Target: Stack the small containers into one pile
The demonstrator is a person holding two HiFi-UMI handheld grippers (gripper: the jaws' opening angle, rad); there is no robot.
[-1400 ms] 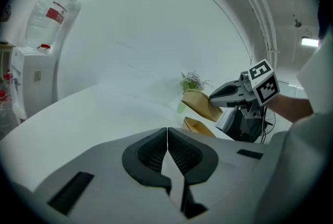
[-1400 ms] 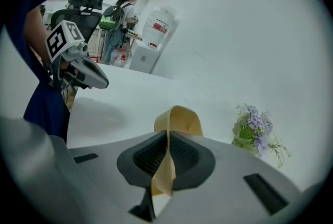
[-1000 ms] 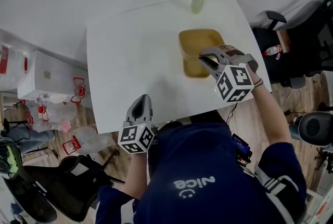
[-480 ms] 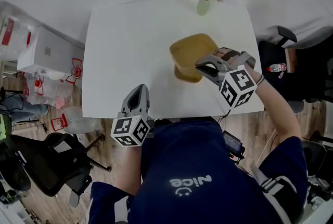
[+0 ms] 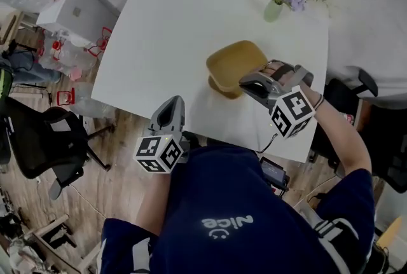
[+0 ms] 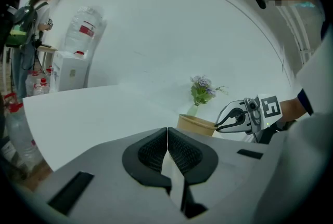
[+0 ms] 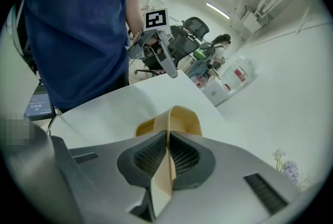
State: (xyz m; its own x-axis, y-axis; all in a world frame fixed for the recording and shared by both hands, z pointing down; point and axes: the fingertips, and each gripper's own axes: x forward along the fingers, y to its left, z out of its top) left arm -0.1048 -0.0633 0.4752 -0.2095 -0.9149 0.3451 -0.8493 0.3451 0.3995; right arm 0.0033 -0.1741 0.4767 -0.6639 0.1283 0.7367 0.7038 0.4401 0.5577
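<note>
A tan container [image 5: 234, 61] hangs tilted over the white table [image 5: 165, 31], with my right gripper [image 5: 245, 81] shut on its near rim. In the right gripper view the thin tan wall [image 7: 182, 119] is pinched between the pads [image 7: 167, 140]. Part of a second tan container [image 5: 215, 84] shows just under the held one. My left gripper [image 5: 170, 109] hovers at the table's front edge, shut with nothing in it; its pads [image 6: 167, 140] meet. From the left gripper view the container [image 6: 196, 123] and the right gripper [image 6: 221, 123] sit ahead to the right.
A green vase of purple flowers [image 5: 275, 7] stands at the table's far side. On the floor to the left are a white box [image 5: 76, 9], water bottles and a black office chair [image 5: 44, 139]. Another chair [image 5: 356, 95] stands to the right.
The right gripper has lifted the tan container by its rim, so it tilts and has shifted a little left. The head camera has swung. The left gripper stays by the front edge.
</note>
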